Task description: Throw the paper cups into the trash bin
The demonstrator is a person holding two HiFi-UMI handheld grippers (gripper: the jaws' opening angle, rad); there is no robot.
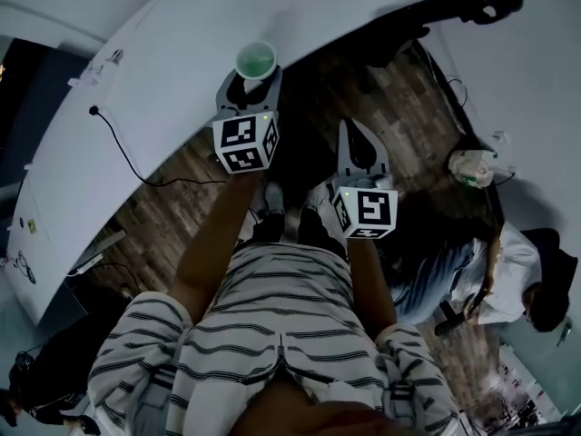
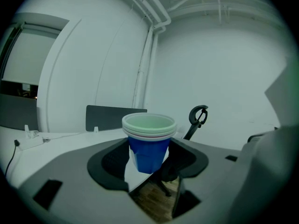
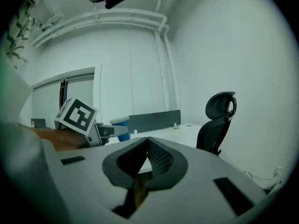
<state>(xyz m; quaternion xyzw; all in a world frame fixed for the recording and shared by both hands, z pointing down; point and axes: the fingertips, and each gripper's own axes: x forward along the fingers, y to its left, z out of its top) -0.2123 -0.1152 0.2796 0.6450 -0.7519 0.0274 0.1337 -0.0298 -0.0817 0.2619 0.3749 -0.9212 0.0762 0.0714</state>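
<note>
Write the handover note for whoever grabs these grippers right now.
Left gripper: shut on the stacked blue paper cups, upright, at the edge of the white desk.
Right gripper: shut, empty, over the floor.
Done: cups gripped.
Left: carry them to the trash bin and drop them in. A bag-lined container on the floor to the right may be the bin; I can't tell for sure.

White desk [image 1: 172,53]: 1 black cable [image 1: 116,143] trailing across. Wood floor [image 1: 399,89] below; 1 office chair [image 3: 220,107] on it.
</note>
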